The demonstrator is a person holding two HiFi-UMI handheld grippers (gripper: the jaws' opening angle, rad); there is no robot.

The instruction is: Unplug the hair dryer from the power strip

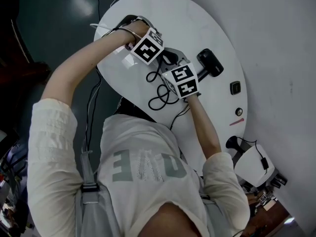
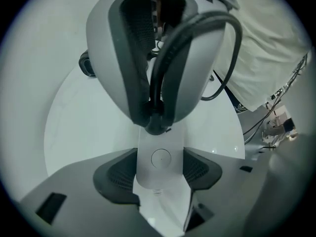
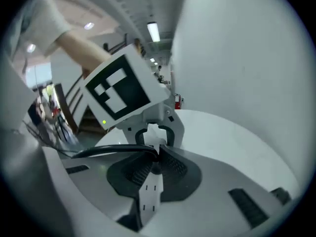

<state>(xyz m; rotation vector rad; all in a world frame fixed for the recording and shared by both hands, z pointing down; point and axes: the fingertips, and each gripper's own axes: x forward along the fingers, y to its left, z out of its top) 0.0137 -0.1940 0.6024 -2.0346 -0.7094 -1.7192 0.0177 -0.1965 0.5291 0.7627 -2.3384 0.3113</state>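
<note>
The left gripper (image 2: 159, 174) points down, its wide jaws pressing both sides of the white power strip (image 2: 160, 154). The right gripper (image 3: 154, 154) pinches the black plug (image 3: 155, 168) against the strip. Only the head view shows the hair dryer (image 1: 210, 63), lying nearby on the round table (image 1: 217, 19).

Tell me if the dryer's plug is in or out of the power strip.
In: the black plug sits against the power strip, no prongs showing.

On the round white table (image 1: 212, 28), the black hair dryer (image 1: 210, 62) lies right of the white power strip (image 2: 160, 159). Its black coiled cord (image 1: 159, 93) lies nearer the person, with the black plug (image 2: 156, 124) on the strip.
</note>
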